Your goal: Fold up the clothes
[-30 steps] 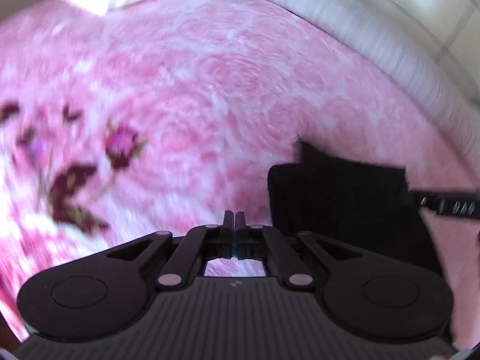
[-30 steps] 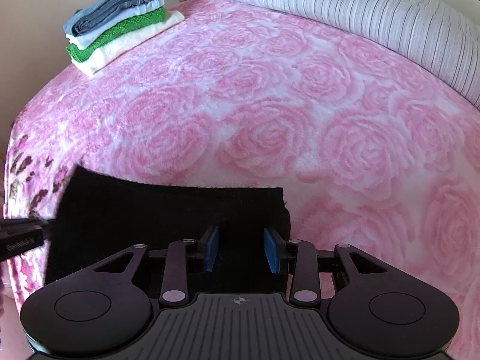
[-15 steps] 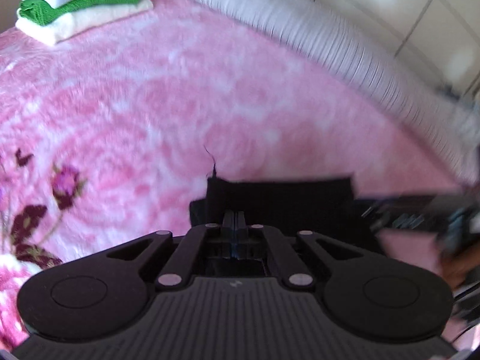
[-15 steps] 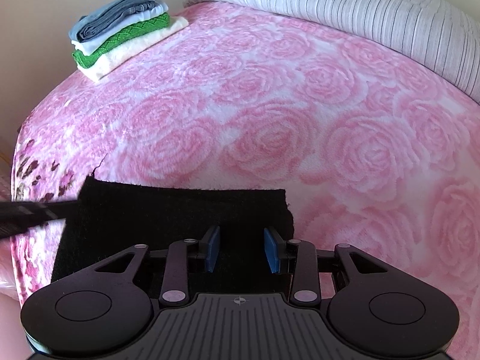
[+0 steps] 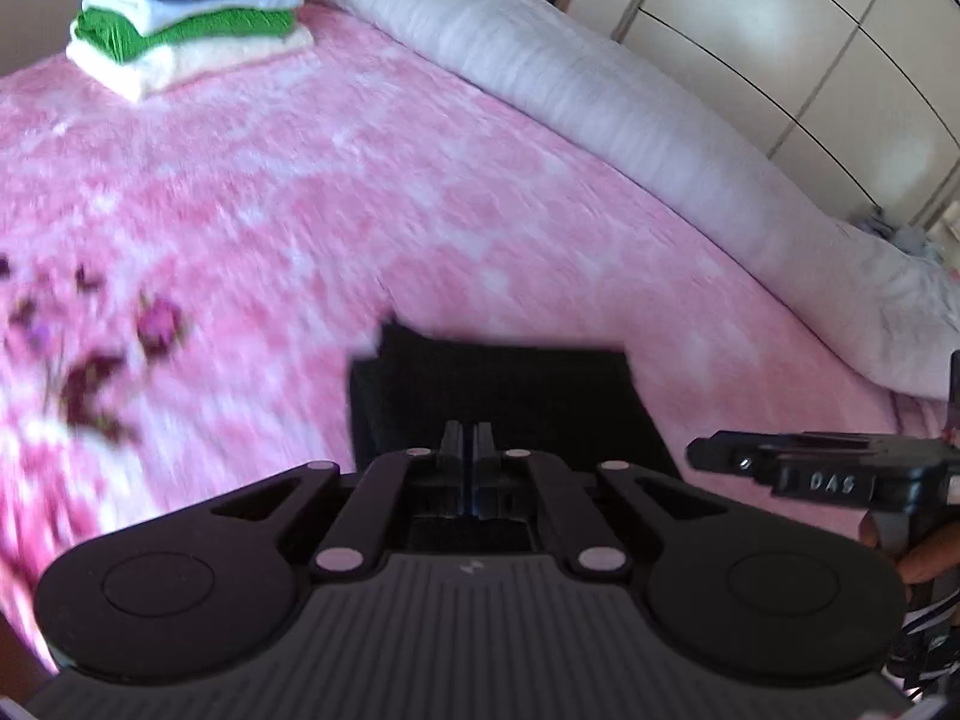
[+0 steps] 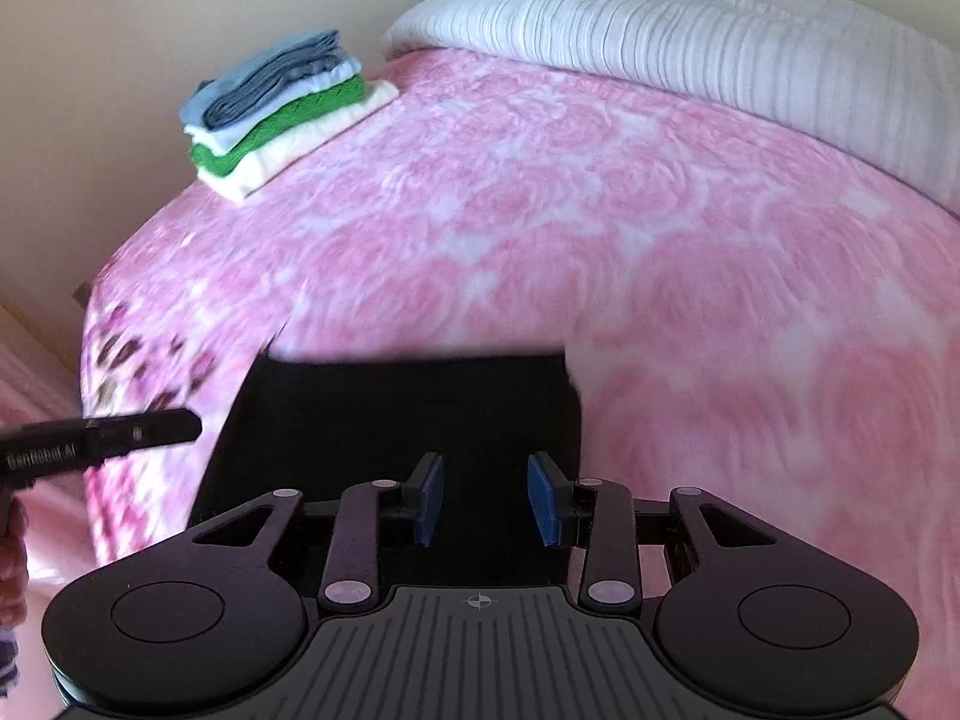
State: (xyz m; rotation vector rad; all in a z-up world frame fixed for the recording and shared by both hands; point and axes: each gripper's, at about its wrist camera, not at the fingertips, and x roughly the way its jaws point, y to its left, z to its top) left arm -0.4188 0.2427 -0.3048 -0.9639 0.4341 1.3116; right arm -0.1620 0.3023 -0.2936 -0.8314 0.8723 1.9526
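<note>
Looking at: a black garment (image 6: 396, 420) folded into a rectangle, lying flat on the pink rose-patterned blanket (image 6: 600, 228) near the front edge of the bed
Left gripper (image 5: 467, 438): we see its two fingers pressed together with no gap between them; the tips sit over the near edge of the black garment, but we cannot tell whether any cloth is pinched between them
Left gripper from the other side: in the right wrist view we see it (image 6: 180, 425) as a dark bar coming in from the left, its tip just beside the garment's left edge
Right gripper (image 6: 485, 501): we see it spread wide, blue pads (image 6: 429, 498) well apart with only black cloth showing in the gap, nothing held
Right gripper from the other side: in the left wrist view it (image 5: 708, 453) pokes in from the right, beside the garment's right edge and apart from it
Stack: we count folded clothes (image 5: 186, 18) piled at the far corner of the bed, cream at the bottom, then green, pale blue and grey-blue on top, well apart from the black garment
Behind: a white ribbed cover (image 6: 720, 30) runs along the far side of the blanket
Blur: the blanket is smeared in both views, so we cannot read its finer detail
</note>
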